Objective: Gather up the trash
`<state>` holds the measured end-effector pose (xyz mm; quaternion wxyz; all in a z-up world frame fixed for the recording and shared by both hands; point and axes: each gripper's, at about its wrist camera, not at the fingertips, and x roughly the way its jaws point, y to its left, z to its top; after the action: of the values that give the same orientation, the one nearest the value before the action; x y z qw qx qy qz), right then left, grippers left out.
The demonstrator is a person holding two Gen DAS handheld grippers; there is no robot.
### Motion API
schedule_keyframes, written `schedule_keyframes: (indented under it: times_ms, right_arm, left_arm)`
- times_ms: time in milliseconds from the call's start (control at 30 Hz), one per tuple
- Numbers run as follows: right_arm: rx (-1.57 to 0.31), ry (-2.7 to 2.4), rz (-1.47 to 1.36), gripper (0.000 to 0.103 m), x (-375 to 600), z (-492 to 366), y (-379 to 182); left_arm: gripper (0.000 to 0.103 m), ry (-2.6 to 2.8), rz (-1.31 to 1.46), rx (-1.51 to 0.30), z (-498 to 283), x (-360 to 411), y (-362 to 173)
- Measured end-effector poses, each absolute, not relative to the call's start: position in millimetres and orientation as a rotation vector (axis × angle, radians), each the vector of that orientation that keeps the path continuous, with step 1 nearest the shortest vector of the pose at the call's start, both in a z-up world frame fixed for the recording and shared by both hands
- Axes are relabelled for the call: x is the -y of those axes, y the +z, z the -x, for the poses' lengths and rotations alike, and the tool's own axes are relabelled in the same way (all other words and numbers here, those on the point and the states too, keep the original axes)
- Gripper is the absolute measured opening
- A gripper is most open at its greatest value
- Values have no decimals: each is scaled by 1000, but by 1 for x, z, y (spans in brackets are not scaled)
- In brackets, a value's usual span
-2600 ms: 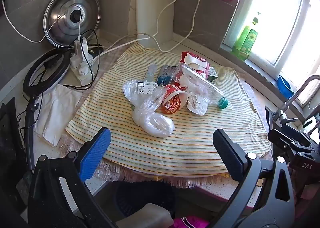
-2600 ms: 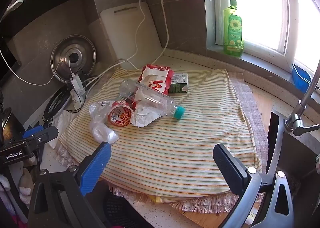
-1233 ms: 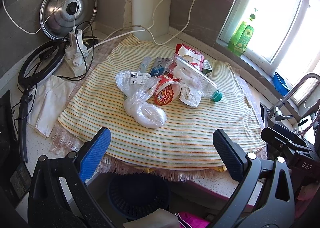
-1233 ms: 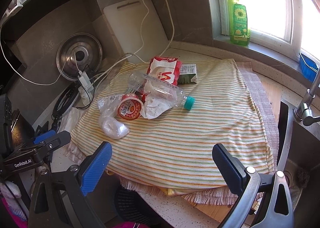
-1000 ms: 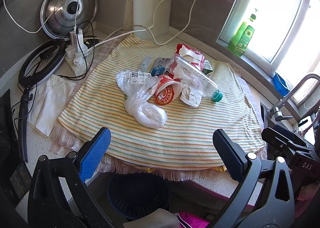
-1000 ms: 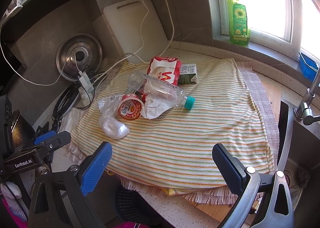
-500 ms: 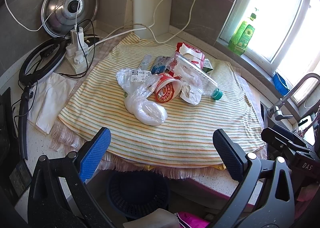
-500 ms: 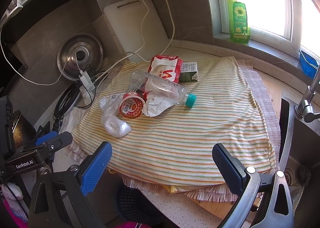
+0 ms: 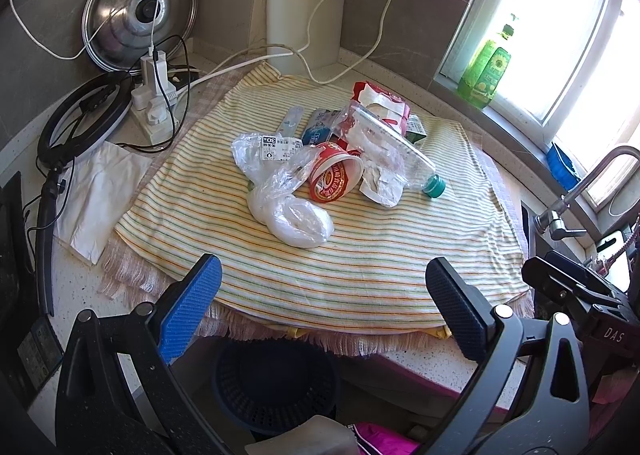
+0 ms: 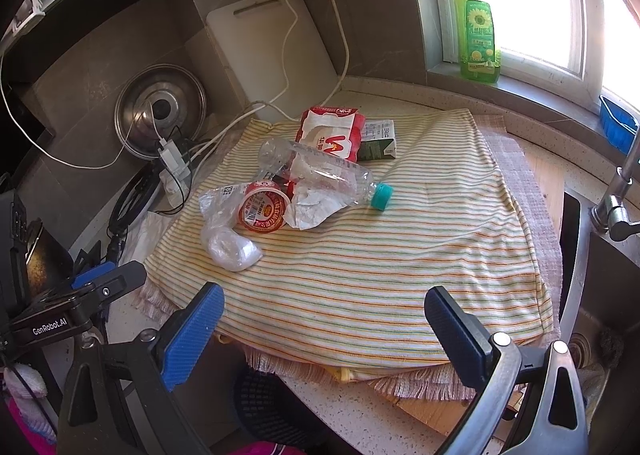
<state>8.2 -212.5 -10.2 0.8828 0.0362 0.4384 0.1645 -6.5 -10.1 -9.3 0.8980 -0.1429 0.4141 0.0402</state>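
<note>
A heap of trash lies on a striped cloth (image 9: 360, 267) (image 10: 400, 263): a clear plastic bag (image 9: 288, 211) (image 10: 230, 247), a red paper cup (image 9: 334, 179) (image 10: 264, 207), a clear bottle with a teal cap (image 9: 394, 147) (image 10: 320, 171), crumpled white paper (image 9: 380, 187), a red-white wipes pack (image 10: 330, 133) and a small green carton (image 10: 378, 143). My left gripper (image 9: 320, 303) is open and empty, near the cloth's front edge. My right gripper (image 10: 324, 329) is open and empty, further right along that edge.
A dark basket (image 9: 276, 383) (image 10: 272, 407) stands on the floor below the counter edge. A power strip with cables (image 9: 154, 103), a pan lid (image 9: 138, 15), a ring light (image 9: 80, 123), a white cutting board (image 10: 272, 51) surround the cloth. A sink and tap (image 10: 612, 211) are at right.
Both grippers have drifted slightly, so the trash heap sits a little differently in each view. Both stay open and empty. Nothing on the cloth has moved.
</note>
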Motion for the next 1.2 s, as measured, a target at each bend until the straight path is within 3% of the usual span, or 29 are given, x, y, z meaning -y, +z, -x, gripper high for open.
schedule_keyframes:
  times_ms: [1033,1200]
  right_arm:
    - [-933,429,56,100,198,-63,-26]
    - [-935,460,74,100,196,-87,-27]
  left_arm:
    - [103,124,408,-939,-17,-23,-37]
    - [95,143,455,-962,-28,-35,-48]
